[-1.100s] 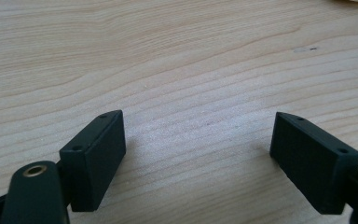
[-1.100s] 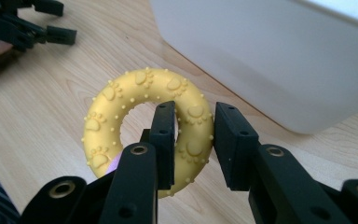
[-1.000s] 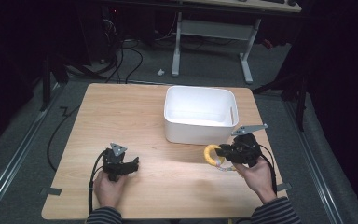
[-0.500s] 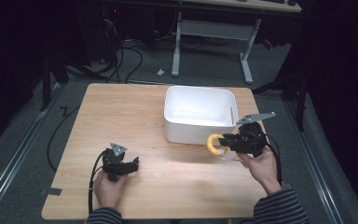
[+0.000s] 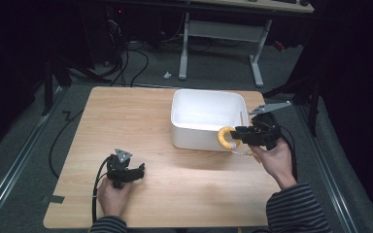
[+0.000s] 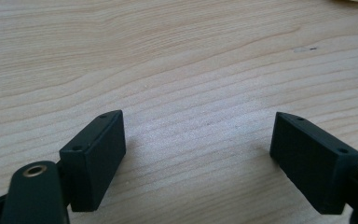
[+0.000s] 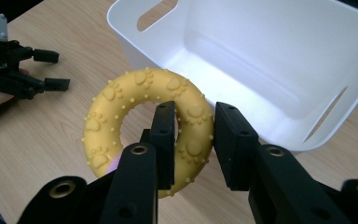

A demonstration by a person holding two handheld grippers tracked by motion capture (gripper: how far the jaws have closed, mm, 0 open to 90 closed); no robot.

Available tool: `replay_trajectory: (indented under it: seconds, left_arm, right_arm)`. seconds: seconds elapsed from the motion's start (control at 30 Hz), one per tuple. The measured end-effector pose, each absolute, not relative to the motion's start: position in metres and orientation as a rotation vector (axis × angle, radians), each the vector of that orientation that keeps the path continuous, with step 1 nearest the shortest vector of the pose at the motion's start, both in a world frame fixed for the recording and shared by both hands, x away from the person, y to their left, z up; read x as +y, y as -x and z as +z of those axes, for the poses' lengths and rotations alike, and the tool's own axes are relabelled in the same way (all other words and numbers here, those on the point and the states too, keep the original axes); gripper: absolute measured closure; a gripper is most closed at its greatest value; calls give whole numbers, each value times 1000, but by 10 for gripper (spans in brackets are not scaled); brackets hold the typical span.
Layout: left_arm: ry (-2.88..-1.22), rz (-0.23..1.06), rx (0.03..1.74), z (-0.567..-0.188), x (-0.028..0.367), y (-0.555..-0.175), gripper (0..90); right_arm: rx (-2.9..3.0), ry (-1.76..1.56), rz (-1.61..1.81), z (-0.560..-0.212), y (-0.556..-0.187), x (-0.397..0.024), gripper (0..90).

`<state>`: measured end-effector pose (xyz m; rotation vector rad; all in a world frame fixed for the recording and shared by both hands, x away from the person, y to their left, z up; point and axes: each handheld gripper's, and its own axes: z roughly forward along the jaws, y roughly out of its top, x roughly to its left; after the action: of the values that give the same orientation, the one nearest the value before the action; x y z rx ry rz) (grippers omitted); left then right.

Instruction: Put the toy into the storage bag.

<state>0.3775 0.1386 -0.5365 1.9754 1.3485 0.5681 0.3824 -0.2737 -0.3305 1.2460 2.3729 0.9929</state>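
Observation:
My right gripper [image 7: 193, 140] is shut on a yellow rubber ring [image 7: 121, 109] with paw prints and small bumps, one jaw through its hole and one outside. In the high view the ring [image 5: 225, 137] hangs in my right gripper [image 5: 237, 137] above the table, just before the front right wall of the white bin [image 5: 184, 121]. The bin [image 7: 279, 60] has nothing in it. My left gripper [image 5: 138, 171] rests low on the wooden table [image 5: 126, 116] at the front left, open. Its jaws stand wide apart over bare wood, with nothing between them in the left gripper view [image 6: 198, 154].
The bin stands at the table's back right, with slot handles in its end walls. Beyond the table's far edge are a desk frame [image 5: 221, 29] and cables on a dark floor. A small clear item [image 5: 243, 153] lies on the table under my right hand.
My right gripper has risen with the yellow ring and moved toward the bin's front right corner. The left gripper has stayed put.

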Motion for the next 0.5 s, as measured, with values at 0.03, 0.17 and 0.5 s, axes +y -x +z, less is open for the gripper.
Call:
replay_trajectory:
  seconds: [0.03, 0.17, 0.5]
  left_arm:
    - [-1975, 568, 1348, -536, 139, -377, 184]
    - [-1976, 569, 1348, -536, 139, -377, 184]
    - [-1976, 569, 1348, -536, 139, -377, 184]
  right_arm:
    - [2371, -1246, 989, -328, -384, -273, 702]
    - [2371, -1243, 975, -320, -392, -269, 702]
    - [2355, -1245, 958, -311, -410, -264, 702]
